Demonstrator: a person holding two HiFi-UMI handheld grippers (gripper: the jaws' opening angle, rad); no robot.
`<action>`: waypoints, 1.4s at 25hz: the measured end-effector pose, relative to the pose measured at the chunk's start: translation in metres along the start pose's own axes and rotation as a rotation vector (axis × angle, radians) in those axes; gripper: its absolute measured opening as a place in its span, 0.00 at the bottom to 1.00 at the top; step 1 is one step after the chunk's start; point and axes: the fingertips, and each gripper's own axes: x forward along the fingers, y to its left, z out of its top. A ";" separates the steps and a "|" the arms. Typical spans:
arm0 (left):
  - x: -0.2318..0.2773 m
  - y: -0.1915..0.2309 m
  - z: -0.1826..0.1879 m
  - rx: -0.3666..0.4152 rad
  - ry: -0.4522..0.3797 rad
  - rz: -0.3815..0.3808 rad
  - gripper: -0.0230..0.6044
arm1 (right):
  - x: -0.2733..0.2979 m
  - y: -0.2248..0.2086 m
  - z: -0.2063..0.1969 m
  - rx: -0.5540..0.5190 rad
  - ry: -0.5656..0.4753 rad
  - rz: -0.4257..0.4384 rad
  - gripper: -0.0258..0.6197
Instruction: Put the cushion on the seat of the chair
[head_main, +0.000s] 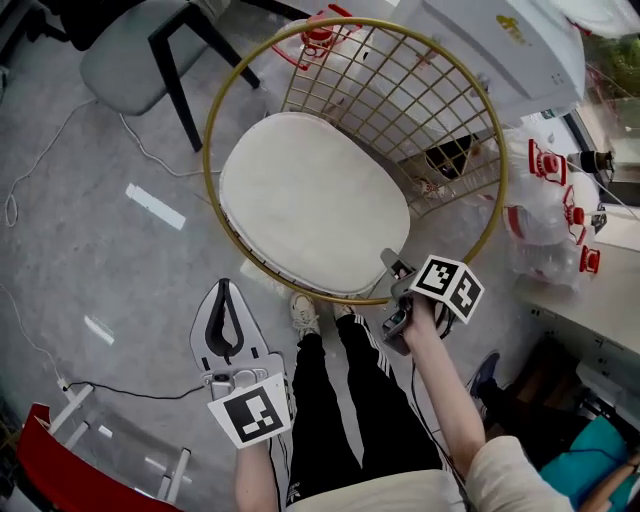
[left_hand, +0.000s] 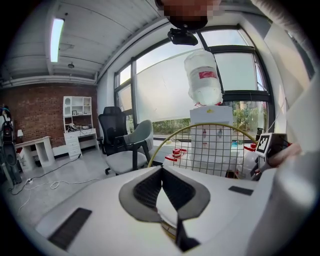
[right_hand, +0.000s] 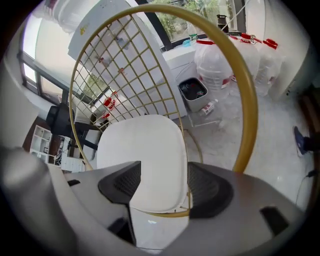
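Note:
A white cushion (head_main: 310, 200) lies flat on the seat of a round gold wire chair (head_main: 207, 150). The chair's grid back (head_main: 400, 90) rises behind it. My right gripper (head_main: 392, 262) hovers at the front right of the gold rim with its jaws wide open and nothing between them. In the right gripper view, the gripper (right_hand: 162, 175) looks down on the cushion (right_hand: 142, 155) and the rim (right_hand: 245, 90). My left gripper (head_main: 224, 285) is over the floor, in front of the chair and to its left. Its fingertips touch and hold nothing. In the left gripper view, the gripper (left_hand: 161, 170) points level at the chair back (left_hand: 215, 145).
A grey office chair (head_main: 130, 50) with black legs stands at the back left. A water dispenser (head_main: 500, 40) stands behind the gold chair, with bagged water bottles (head_main: 545, 200) to its right. A small bin (right_hand: 192, 92) sits behind the chair. Cables trail over the floor. The person's legs (head_main: 330, 400) are below.

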 end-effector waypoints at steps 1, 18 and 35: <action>-0.003 0.003 0.007 -0.003 -0.005 0.007 0.06 | -0.008 0.002 0.001 0.006 -0.008 -0.007 0.47; -0.078 0.070 0.340 -0.050 -0.463 0.156 0.06 | -0.318 0.354 0.097 -0.441 -0.489 0.623 0.43; -0.152 0.025 0.467 -0.091 -0.612 -0.002 0.06 | -0.545 0.447 0.042 -1.046 -1.057 0.935 0.07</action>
